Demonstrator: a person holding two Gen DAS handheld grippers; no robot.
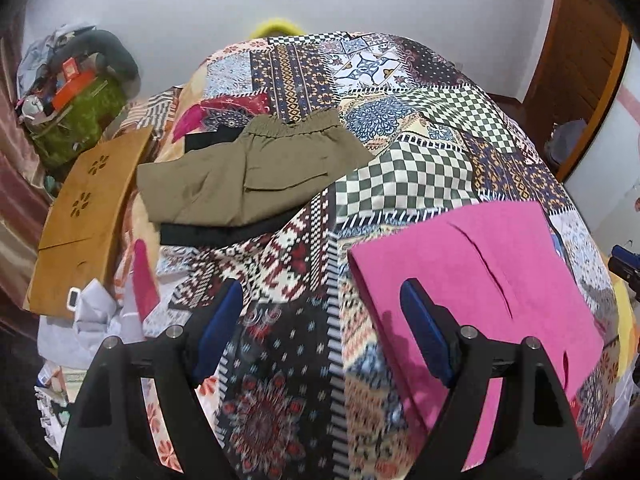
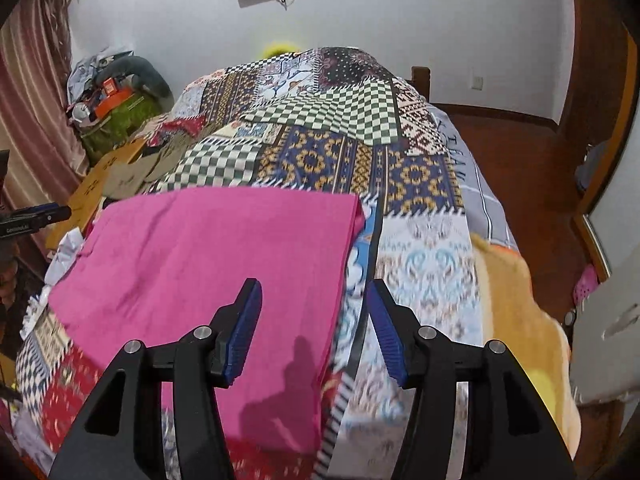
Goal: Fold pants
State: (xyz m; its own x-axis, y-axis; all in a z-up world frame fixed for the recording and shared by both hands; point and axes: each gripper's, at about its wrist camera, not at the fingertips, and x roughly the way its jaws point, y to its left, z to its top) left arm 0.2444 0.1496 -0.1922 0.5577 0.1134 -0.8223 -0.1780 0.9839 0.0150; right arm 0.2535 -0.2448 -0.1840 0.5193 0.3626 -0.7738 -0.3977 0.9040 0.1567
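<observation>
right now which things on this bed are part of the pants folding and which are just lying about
Part of the job:
- pink pants, flat on the quilt
- left gripper and right gripper, jaws open, holding nothing
- olive shorts on a black garment, possibly already folded

Lying about:
- wooden board
- green bag
- crumpled white cloth
- yellow blanket

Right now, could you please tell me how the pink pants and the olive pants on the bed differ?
The pink pants lie near the fingers as a smooth rectangle; the olive pants lie farther up the patchwork bedspread, toward its left side. The olive pants show a gathered elastic waistband and rest on a black garment; the pink pants show no waistband and rest directly on the bedspread. Neither is gripped.
</observation>
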